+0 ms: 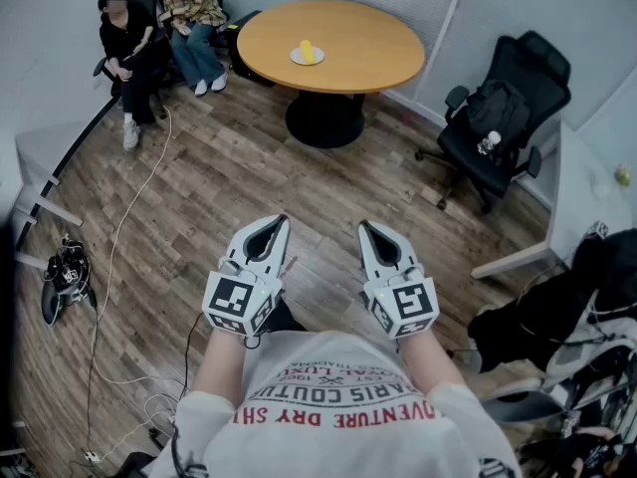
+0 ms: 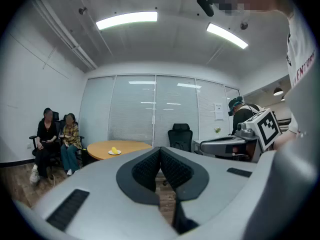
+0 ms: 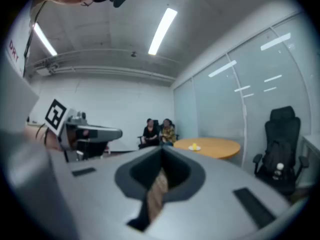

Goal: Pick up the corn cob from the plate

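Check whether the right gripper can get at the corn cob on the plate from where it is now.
Probably not yet. The corn cob sits on its plate on the round table across the room, with a stretch of wood floor before the right gripper, whose fingers are shut.

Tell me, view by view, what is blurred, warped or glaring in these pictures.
Head view: sharp, evenly lit, fisheye bends the room's edges, corners dark; the corn cob is small but clear. Left gripper view: in focus, ceiling light strips blown out white. Right gripper view: soft all over, the round table hazy.
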### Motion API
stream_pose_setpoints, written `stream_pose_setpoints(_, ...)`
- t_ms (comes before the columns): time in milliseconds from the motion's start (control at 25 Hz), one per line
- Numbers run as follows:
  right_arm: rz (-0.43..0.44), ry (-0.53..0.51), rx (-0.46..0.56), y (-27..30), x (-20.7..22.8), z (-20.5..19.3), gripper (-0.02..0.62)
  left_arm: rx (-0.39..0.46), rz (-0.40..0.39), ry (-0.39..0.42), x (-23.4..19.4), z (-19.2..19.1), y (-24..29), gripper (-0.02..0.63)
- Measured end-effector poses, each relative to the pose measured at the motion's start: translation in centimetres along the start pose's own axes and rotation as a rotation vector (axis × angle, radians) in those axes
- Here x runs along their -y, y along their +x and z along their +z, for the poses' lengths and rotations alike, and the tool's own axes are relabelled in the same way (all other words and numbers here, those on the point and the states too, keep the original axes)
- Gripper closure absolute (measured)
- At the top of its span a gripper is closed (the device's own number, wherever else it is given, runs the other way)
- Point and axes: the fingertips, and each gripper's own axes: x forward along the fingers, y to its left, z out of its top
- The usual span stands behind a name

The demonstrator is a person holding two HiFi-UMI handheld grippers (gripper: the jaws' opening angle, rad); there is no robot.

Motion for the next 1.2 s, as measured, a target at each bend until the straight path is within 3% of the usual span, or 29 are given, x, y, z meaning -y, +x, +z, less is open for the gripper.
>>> stream_pose_setpoints(720, 0.014, 0.077, -0.052, 3.3, -0.9, -2.3, 0.566, -0.023, -0.013, -0.05, -2.9, -1.9, 1.2, 0.574)
stream_pose_setpoints(960, 0.025, 0.081, -0.056, 8.0, -1.7, -1.7, 0.566, -0.014, -0.001, -0.074, -7.9, -2.1, 2.3, 0.574)
stream_pose_setpoints(1200, -0.003, 0.08, -0.071, 15.0, -3.4, -0.9, 0.566, -0.022, -0.017, -0.071, -15.7, -1.7, 3.2, 0.574)
